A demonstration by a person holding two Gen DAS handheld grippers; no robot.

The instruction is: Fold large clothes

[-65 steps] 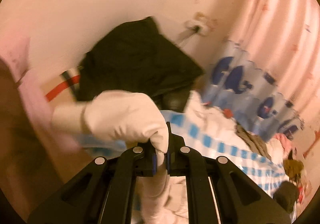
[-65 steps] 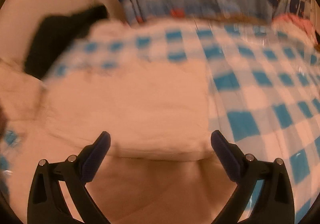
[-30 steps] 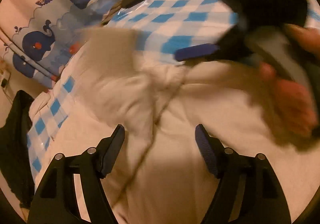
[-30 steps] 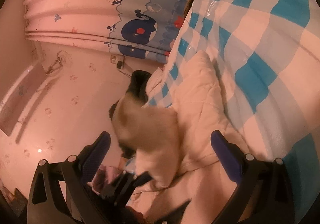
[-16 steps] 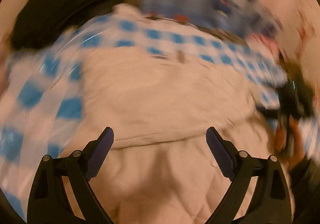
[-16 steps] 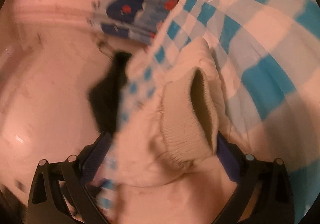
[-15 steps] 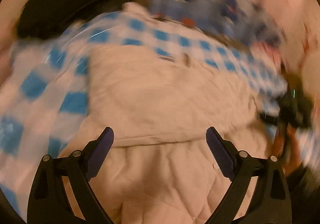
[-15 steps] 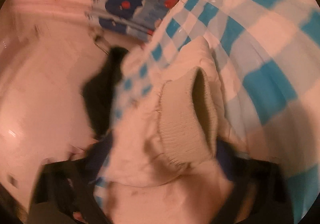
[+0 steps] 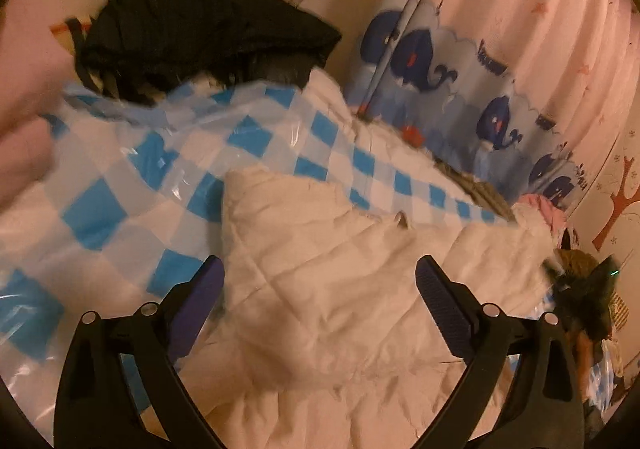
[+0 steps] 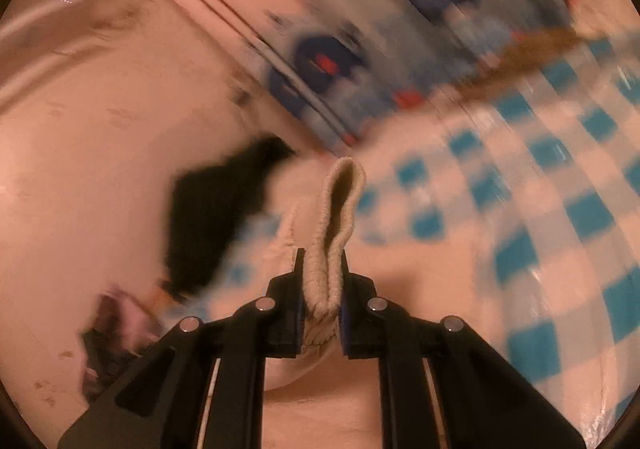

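Presently on record, largest item first.

Item one: checked plastic sheet, blue and white, glossy and creased, spread over the bed as the work surface. Risk: it looks slick, so the garment may slide on it when pulled, and a fold could drag askew.

Item two: cream quilted jacket, the task's thing, lying bunched on the sheet directly ahead of the left gripper, one padded corner standing up near the middle of the left view. Risk: its bulk is likely to spring back out of any fold that is not pressed flat.

Item three: black garment, heaped at the far end against the wall, well apart from the jacket. Risk: slight; a wide sweep of the sleeve might catch it.

Item four: left gripper, spread wide, jaws opening, nothing pinched; jacket fabric lies below and between the fingers without pad contact. Risk: closing here may gather several layers at once.

Item five: right gripper, pressed together on the ribbed cuff of the jacket sleeve, the cuff loop standing up past the fingertips. Risk: the hold is on knit edge only, which may stretch or slip out under the jacket's weight; the blurred surroundings suggest brisk movement, which would worsen that.
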